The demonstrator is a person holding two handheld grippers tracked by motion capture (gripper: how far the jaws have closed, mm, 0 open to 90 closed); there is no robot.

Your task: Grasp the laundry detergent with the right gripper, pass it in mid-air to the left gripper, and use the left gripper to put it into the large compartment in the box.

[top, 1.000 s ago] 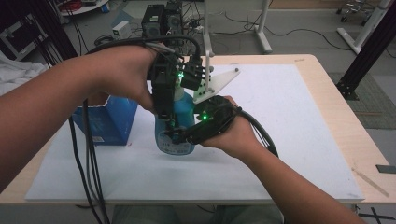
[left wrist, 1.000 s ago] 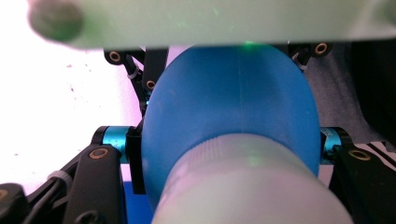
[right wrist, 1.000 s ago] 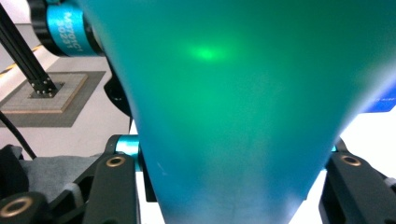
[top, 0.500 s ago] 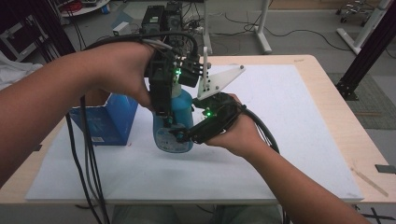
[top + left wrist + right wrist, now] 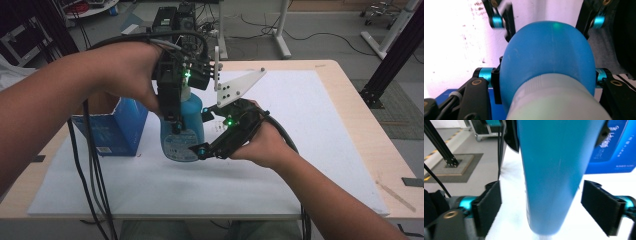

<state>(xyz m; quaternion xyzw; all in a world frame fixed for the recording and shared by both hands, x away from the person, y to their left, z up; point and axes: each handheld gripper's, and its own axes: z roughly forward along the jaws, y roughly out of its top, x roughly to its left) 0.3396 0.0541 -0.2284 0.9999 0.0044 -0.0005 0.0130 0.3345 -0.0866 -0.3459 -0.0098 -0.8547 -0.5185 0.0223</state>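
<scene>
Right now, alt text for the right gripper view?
A blue bottle stands upright between the right hand-held gripper pads, which have just been opening and stand clear of it on both sides. A blue box sits behind on the white mat.

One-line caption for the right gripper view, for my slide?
Right gripper jaws just opened, pads clear either side of the blue plastic bottle.

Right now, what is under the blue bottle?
The white mat lies under the blue bottle. Whether the bottle's base touches it I cannot tell, since the right tongs cover that spot.
</scene>
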